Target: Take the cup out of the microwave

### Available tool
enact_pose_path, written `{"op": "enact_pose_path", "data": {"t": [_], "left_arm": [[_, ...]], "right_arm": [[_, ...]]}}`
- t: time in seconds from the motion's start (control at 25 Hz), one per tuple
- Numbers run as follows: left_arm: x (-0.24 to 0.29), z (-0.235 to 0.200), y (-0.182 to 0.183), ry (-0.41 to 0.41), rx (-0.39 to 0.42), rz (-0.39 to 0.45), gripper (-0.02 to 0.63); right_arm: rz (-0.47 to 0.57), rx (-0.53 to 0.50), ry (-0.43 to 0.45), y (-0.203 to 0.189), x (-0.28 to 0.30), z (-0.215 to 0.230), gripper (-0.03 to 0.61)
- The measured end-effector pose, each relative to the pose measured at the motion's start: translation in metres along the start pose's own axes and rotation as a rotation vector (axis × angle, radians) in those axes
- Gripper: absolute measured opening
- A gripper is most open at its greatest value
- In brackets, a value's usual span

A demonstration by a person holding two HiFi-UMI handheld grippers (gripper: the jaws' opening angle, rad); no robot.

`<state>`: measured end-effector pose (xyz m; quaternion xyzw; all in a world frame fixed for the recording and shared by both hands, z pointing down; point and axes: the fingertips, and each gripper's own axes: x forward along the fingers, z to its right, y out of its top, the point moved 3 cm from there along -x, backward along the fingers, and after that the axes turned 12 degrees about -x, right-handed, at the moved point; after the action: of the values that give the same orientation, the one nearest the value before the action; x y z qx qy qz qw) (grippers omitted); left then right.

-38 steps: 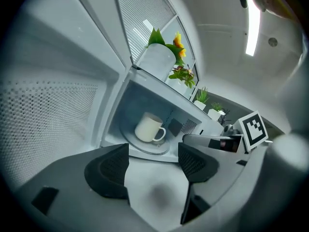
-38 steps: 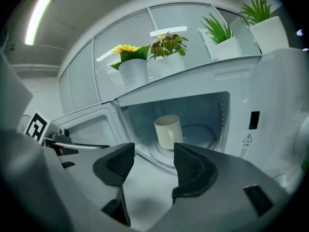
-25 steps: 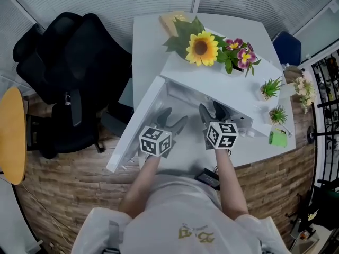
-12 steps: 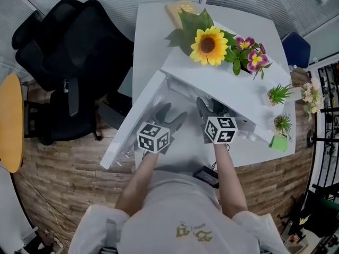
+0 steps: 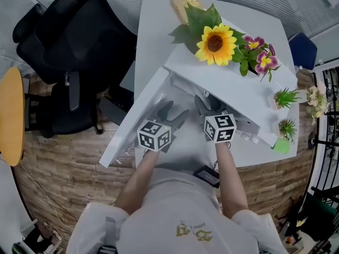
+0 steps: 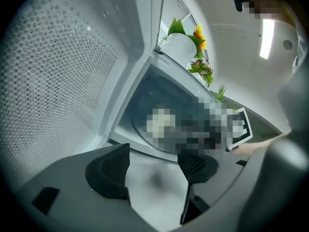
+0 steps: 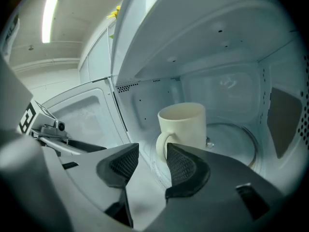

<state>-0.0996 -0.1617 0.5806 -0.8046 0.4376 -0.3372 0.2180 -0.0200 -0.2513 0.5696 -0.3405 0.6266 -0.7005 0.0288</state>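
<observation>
The white microwave (image 5: 228,83) stands open, its door (image 5: 135,118) swung out to the left. Inside it, a cream mug (image 7: 186,124) sits upright on the glass turntable (image 7: 231,134) with its handle turned toward me. My right gripper (image 7: 150,161) reaches into the opening just short of that handle. Its jaws have just been closing, but they are still apart and touch nothing. In the head view the right gripper (image 5: 209,107) goes under the microwave's top, which hides the mug. My left gripper (image 5: 172,115) hovers open beside the door (image 6: 63,81) with nothing between its fingers (image 6: 108,170).
A sunflower (image 5: 214,41) and other flowers stand on top of the microwave, with small potted plants (image 5: 286,97) to the right. A black office chair (image 5: 69,52) is at the left of the white table (image 5: 153,30). A black device (image 5: 206,176) lies at the table's near edge.
My right gripper has edged forward and down into the microwave opening. The left gripper has stayed about where it was.
</observation>
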Motion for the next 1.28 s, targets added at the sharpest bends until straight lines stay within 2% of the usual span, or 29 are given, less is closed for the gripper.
{"op": "enact_pose_path", "data": {"t": [0.24,0.44,0.76,1.28], "left_arm": [[0.002,-0.005,0.001,0.010,-0.008,-0.002,0.310],[0.005,-0.004,0.002,0.008,-0.006,-0.004,0.310],[0.002,-0.007,0.003,0.018,-0.004,-0.003,0.310],[-0.006,-0.002,0.007,0.012,0.019,0.009,0.308]], "right_arm": [[0.008,-0.043,0.003,0.003,0.007,0.002,0.173],[0.007,-0.110,-0.028,0.004,0.011,0.007,0.060],[0.025,-0.193,-0.043,0.011,0.009,0.006,0.051],[0.047,-0.200,-0.096,0.018,-0.014,0.005,0.037]]}}
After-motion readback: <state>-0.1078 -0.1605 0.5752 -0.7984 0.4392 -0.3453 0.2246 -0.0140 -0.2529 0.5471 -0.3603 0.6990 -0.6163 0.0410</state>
